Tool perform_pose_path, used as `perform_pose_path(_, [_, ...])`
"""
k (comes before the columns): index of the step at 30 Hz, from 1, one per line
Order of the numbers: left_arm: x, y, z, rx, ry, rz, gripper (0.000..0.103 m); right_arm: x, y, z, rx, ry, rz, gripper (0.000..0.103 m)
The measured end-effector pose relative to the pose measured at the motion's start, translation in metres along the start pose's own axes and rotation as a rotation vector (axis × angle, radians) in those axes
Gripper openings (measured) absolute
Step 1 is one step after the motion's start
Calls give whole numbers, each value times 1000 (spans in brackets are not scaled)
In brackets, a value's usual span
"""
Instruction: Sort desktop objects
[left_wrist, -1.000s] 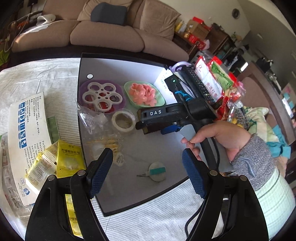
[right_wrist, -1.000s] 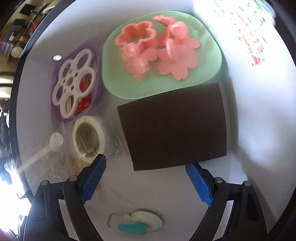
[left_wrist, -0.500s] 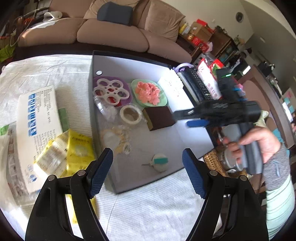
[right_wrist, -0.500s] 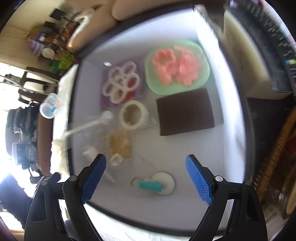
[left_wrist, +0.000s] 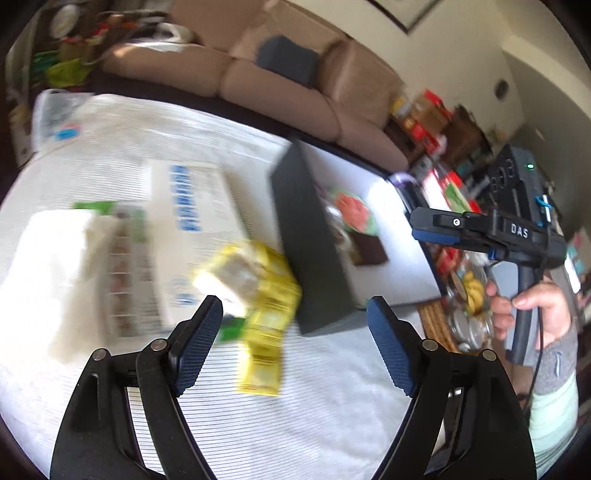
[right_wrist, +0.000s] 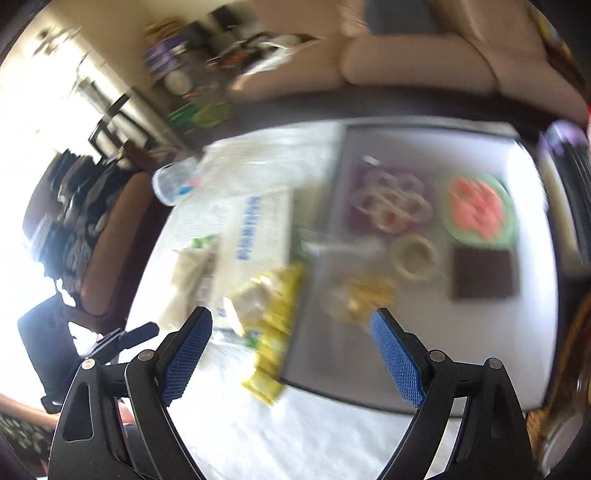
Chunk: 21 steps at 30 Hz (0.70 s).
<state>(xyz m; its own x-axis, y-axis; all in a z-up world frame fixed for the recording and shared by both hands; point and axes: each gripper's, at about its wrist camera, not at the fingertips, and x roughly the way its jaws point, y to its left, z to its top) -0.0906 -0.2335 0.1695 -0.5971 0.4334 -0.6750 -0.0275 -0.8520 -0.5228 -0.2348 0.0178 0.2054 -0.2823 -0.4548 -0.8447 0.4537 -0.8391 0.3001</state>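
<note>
Both grippers had pulled back from the grey tray (right_wrist: 424, 354), leaving the brown square pad (right_wrist: 484, 273) inside it, beyond our right gripper (right_wrist: 291, 356). Its jaws stood wide and empty. Our left gripper (left_wrist: 295, 345), just widened, held nothing; the yellow sachets (left_wrist: 266, 295), blurred, probably came next.

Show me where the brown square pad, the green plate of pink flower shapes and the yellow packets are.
brown square pad (right_wrist: 484, 272): right wrist view, middle of its top face.
green plate (right_wrist: 508, 225): right wrist view, bare rim at its right side.
yellow packets (left_wrist: 267, 295): left wrist view, middle of the pile.
</note>
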Motion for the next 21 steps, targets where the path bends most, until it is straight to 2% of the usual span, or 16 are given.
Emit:
perform_pose_path(3, [-33,52,9,-76,-85,17,80,32,49,17,-74,-14,1,90])
perform_pose_path(7, [-70,118,18,-170,-197,65,94,92,113,43,-130,-36,24,91])
perform_pose_path(10, [-92,175,24,-267,-258,45,102,139,157,68,-148,-60,56,94])
perform_pose_path(12, [-97,210,38,-296,-271,25,103,177,190,87,-170,-57,49,94])
perform_pose_path(16, [-92,267,94,-244,-261,65,103,230,226,123,-151,-53,77,94])
perform_pose_path(19, [-72,297,142,-103,-267,175,103,262,226,151,-59,-78,122,94])
perform_pose_path(21, [-48,307,163,-35,-232,206,103,282,218,169,15,-90,151,94])
